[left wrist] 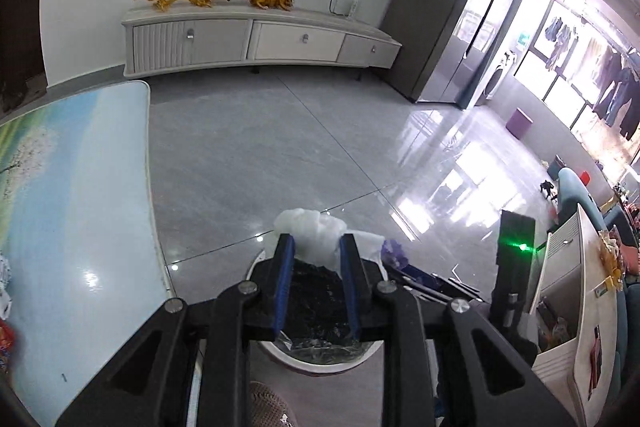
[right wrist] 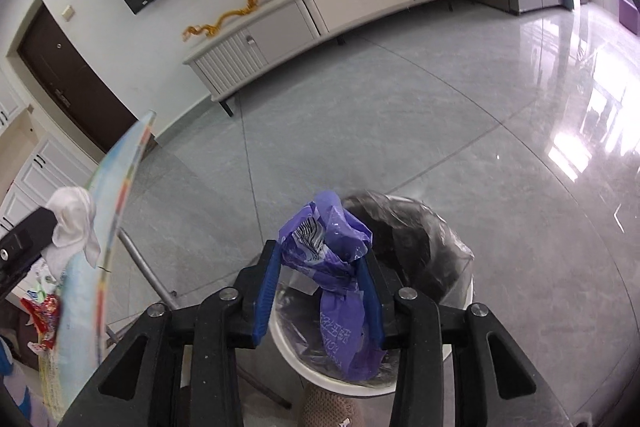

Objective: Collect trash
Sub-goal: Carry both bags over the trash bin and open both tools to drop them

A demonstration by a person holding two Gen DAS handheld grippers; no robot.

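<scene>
- Since the lined trash bin (right wrist: 452, 291) sits directly below both grippers, we should keep each load centred over its mouth.
- Our right gripper (right wrist: 320, 267) fingers pinch the purple wrapper (right wrist: 332, 255); release it low.
- Our left gripper (left wrist: 316, 255) fingers clamp the white tissue (left wrist: 316, 231); drop it afterwards.

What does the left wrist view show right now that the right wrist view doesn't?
Only the left wrist view shows the left gripper closed on the white tissue wad, plus hanging laundry. Only the right wrist view shows the right gripper clamping the purple wrapper, and the brown door. Both show the lined trash bin, directly below the held items, and the TV cabinet.
</scene>
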